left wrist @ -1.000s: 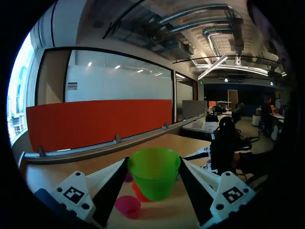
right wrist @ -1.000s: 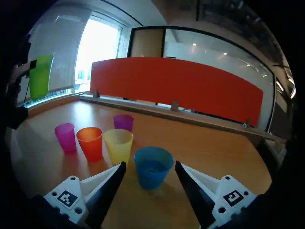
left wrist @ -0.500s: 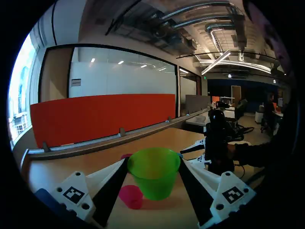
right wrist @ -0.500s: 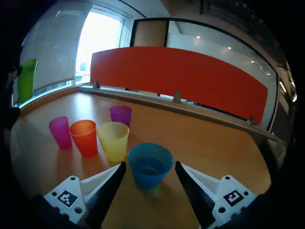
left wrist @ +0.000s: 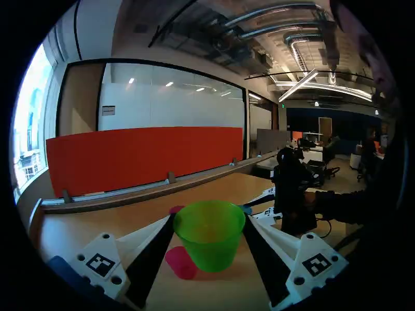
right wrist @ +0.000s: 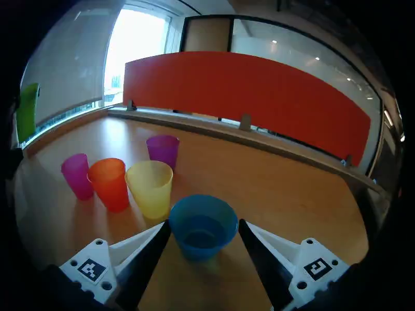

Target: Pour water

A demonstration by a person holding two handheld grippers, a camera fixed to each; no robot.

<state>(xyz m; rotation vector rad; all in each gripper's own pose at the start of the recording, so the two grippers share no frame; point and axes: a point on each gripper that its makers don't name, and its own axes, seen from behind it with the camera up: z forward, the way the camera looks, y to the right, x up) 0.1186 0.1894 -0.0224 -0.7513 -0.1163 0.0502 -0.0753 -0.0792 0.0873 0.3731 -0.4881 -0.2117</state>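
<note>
Left gripper point(left wrist: 208, 216) pinches green cup point(left wrist: 209, 238) upright above tabletop point(right wrist: 290, 197), likely to receive water; right gripper point(right wrist: 204, 223) straddles standing blue cup point(right wrist: 203, 232), whether pressing I cannot tell

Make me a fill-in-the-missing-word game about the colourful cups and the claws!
1. The left claw holds a lifted cup that is ____.
2. The near cup between the fingers of the right claw is ____.
3. Between the pink cup and the yellow cup stands the ____ one.
4. Altogether, ____ cups stand on the wooden table.

Missing words: green, blue, orange, five.
</note>
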